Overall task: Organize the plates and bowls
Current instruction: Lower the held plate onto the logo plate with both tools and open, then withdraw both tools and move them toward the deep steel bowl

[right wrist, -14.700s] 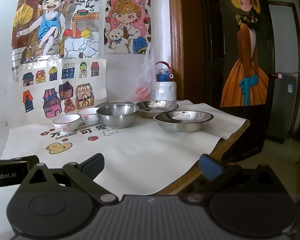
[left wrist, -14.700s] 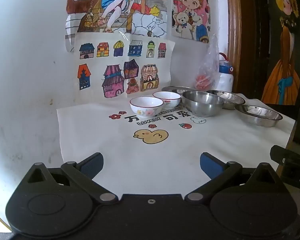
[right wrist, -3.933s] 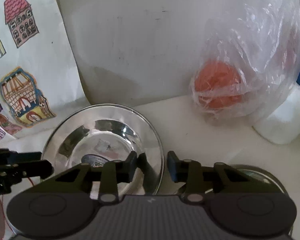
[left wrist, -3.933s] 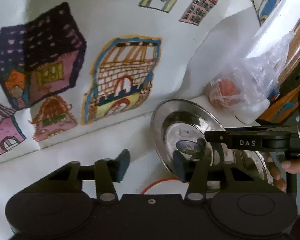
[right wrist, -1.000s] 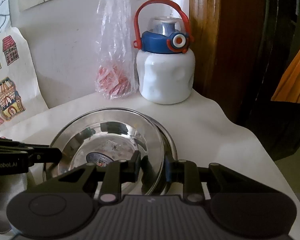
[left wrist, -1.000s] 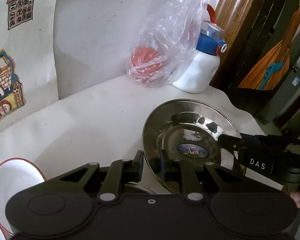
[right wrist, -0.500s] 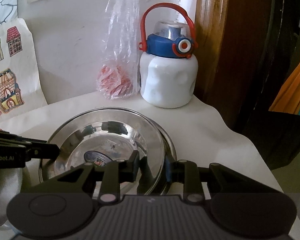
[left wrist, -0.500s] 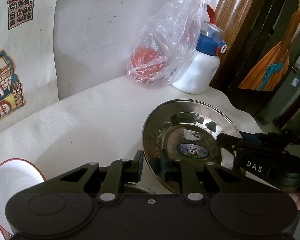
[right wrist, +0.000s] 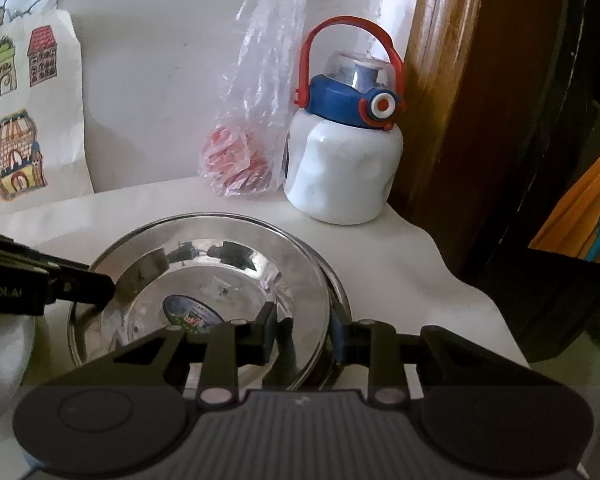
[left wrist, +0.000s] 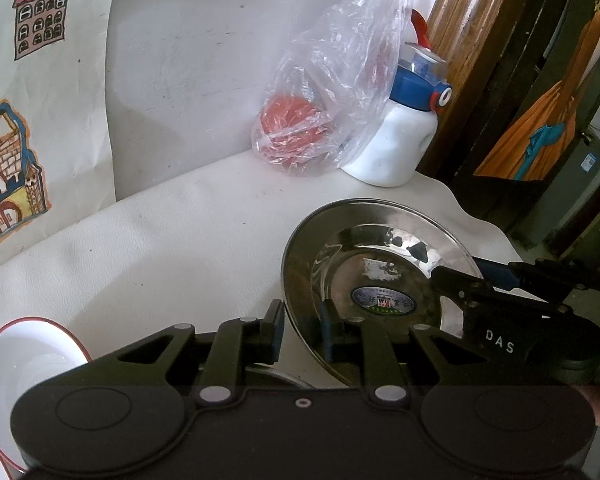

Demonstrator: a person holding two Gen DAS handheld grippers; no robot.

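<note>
Where readable, "DAS" on tongs (left wrist: 496,276)

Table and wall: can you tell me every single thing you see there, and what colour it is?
steel plates: two, silvery, one over the other mid-table, sticker in the top one
steel bowl: one, grey, left of the plates
ceramic bowl: one, white with a red rim, far left
water bottle: one, white, blue lid, red handle, back corner
plastic bag: one, clear, red things inside, beside the bottle
house drawings: several, colourful, on the wall
tablecloth: one, white
left gripper: black, clamped on the top plate's rim
right gripper: black, jaws have just been opening, rim between them
</note>
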